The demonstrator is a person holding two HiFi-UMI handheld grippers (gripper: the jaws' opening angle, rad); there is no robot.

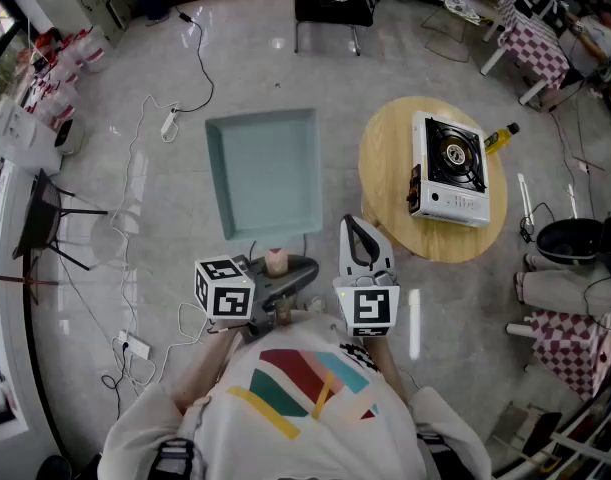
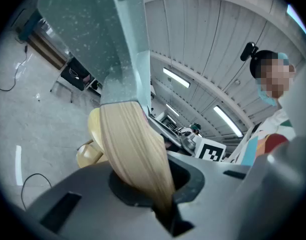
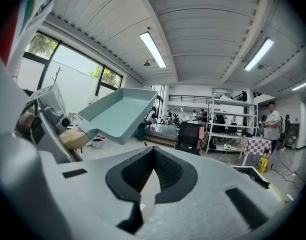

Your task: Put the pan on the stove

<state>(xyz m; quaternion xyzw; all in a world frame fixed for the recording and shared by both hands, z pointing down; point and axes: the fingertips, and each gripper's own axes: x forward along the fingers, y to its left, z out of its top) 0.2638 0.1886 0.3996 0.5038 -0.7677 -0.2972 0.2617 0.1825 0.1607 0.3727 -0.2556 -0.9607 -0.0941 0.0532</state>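
left gripper (image 2: 160,199): fingers clamped on wooden handle (image 2: 135,149) of pan (image 1: 265,173); right gripper (image 3: 153,154): fingers together, empty; stove (image 1: 450,168): on round worktop (image 1: 385,158), well apart from pan

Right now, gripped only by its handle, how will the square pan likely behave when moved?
Probably rigid: the pan sticks out without sagging. Likely front-heavy, since the left claw grips only the wooden handle, so it may droop or twist. The smooth rounded handle could slip.
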